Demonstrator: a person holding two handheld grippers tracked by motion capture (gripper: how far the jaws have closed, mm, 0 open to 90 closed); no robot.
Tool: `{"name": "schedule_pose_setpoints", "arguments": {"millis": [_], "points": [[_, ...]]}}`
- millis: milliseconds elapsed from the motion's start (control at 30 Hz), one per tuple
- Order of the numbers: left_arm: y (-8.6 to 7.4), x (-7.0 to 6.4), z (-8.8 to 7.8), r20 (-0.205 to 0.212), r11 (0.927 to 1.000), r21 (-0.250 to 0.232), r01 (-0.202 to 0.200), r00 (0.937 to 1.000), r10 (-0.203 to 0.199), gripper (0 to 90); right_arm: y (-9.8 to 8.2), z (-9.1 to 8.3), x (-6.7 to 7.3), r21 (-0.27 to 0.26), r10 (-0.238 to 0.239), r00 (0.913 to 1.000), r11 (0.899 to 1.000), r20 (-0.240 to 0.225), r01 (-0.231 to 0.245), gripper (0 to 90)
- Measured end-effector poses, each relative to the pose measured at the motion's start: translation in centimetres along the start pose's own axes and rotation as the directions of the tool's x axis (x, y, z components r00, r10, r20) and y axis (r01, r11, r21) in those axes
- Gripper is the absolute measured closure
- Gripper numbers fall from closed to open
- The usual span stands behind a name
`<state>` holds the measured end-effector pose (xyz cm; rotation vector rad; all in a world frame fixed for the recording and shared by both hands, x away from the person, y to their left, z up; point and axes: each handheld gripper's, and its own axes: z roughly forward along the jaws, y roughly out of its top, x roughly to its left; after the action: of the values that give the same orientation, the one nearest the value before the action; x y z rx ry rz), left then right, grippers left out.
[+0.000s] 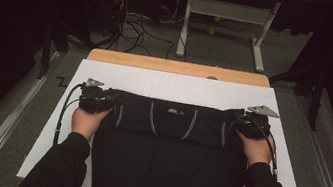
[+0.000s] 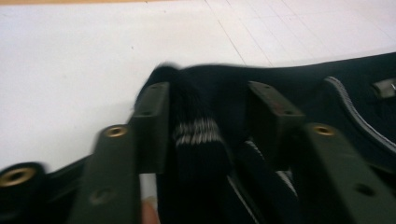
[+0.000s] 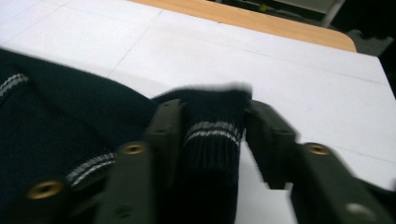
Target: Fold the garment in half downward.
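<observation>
A dark sweater (image 1: pixel 167 139) with pale stripes lies on the white board (image 1: pixel 176 86) that covers the table, its folded top edge running across the board's middle and its lower part reaching to the near edge between the person's sleeves. A small label (image 1: pixel 175 110) sits at the middle of that fold.

At the sweater's left corner the left gripper (image 1: pixel 102 99) lies low on the board, held in the left hand (image 1: pixel 87 120). In the left gripper view a ribbed, striped cuff (image 2: pixel 198 135) stands between the two black jaws; the jaws are spread, with a gap showing beside the cuff on the right side, so the pads are not pressing it.

At the sweater's right corner the right gripper (image 1: pixel 243 121) rests in the right hand (image 1: pixel 256 147). In the right gripper view another striped cuff (image 3: pixel 212 135) sits between its jaws, close against the left one, with a gap to the right one; these jaws are also spread.

Beyond the board's far edge shows a strip of wooden tabletop (image 1: pixel 178 67).
</observation>
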<state>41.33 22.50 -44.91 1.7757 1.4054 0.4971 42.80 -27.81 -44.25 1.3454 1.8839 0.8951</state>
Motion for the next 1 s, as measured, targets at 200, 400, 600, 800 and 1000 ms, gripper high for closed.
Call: {"name": "schedule_pose_setpoints", "arguments": {"millis": [200, 400, 600, 800, 1000], "points": [[-0.7, 0.6, -1.7, 0.054, 0.9979, -0.007, 0.064, 0.9965, -0.063, 25.8, -0.6, -1.3, -0.3, -0.021, 0.028, 0.9979, 0.999, -0.059, -0.029, 40.4], [-2.6, -1.9, -2.8, 0.149, 0.9999, 0.003, -0.011, 0.9889, 0.01, 25.4, -2.6, -3.5, 1.4, -0.07, -0.016, 0.9905, 0.998, -0.137, 0.007, 38.5], [-4.7, -3.2, -1.2, 0.152, 0.9927, 0.101, -0.066, 0.9872, 0.05, 31.0, -4.2, -4.2, 3.1, -0.048, -0.022, 0.9727, 0.999, -0.231, 0.011, 40.5], [-5.0, -3.5, -0.8, 0.137, 0.9909, 0.117, -0.067, 0.9892, 0.051, 53.2, -5.0, -3.5, 3.7, 0.065, -0.011, 0.9683, 0.997, -0.25, 0.029, 55.3], [-4.9, -4.2, -1.8, 0.136, 0.9939, 0.065, -0.089, 0.9875, 0.08, 76.3, -5.0, -4.0, 4.0, 0.029, -0.056, 0.9618, 0.997, -0.268, 0.066, 81.1]]}}
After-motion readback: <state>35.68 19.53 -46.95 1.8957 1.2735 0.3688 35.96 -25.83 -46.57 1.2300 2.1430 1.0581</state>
